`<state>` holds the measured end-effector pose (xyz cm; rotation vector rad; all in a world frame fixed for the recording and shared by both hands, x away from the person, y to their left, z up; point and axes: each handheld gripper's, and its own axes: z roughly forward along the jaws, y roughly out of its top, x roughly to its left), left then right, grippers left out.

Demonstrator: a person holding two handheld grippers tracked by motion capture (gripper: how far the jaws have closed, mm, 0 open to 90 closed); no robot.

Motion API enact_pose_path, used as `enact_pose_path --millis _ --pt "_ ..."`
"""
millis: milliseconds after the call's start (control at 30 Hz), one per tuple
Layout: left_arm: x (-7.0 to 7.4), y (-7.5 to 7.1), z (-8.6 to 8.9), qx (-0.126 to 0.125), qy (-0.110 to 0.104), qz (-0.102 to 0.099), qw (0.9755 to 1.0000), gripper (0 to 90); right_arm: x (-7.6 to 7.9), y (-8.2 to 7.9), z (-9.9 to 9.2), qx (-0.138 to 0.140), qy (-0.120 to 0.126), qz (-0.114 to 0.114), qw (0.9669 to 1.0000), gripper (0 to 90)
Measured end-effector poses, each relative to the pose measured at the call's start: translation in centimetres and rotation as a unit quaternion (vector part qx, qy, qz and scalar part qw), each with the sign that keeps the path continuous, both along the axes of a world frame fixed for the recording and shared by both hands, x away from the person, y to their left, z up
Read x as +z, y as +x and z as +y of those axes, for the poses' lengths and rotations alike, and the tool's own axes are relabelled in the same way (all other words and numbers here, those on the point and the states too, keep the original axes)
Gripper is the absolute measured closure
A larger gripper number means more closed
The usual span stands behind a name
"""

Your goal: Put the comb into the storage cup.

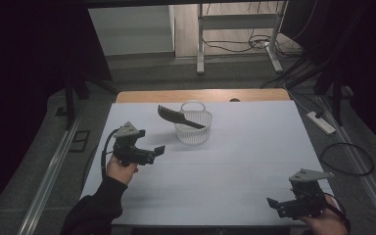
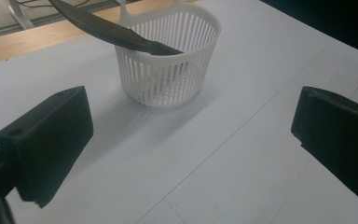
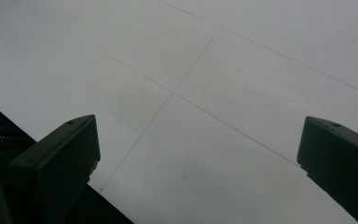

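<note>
A black plastic comb (image 1: 178,117) rests tilted across the rim of a white slotted plastic basket (image 1: 194,131) at the far middle of the white worktop (image 1: 245,161). The left claw (image 1: 157,151), released and empty, points at the basket from nearby. The right claw (image 1: 272,202), also spread empty, hovers at the near right edge

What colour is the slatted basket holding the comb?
White; the basket shows best in the left gripper view, with the black comb resting in it.
</note>
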<state>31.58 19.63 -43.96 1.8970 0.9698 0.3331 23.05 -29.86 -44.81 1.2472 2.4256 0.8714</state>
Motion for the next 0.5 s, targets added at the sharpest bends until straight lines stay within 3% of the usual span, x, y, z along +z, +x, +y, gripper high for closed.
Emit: enact_pose_path --millis 500 --pt "0.0 -1.6 0.6 0.003 0.003 0.000 1.0000 0.0 0.0 0.0 0.1 0.000 -0.001 -0.004 1.0000 0.0"
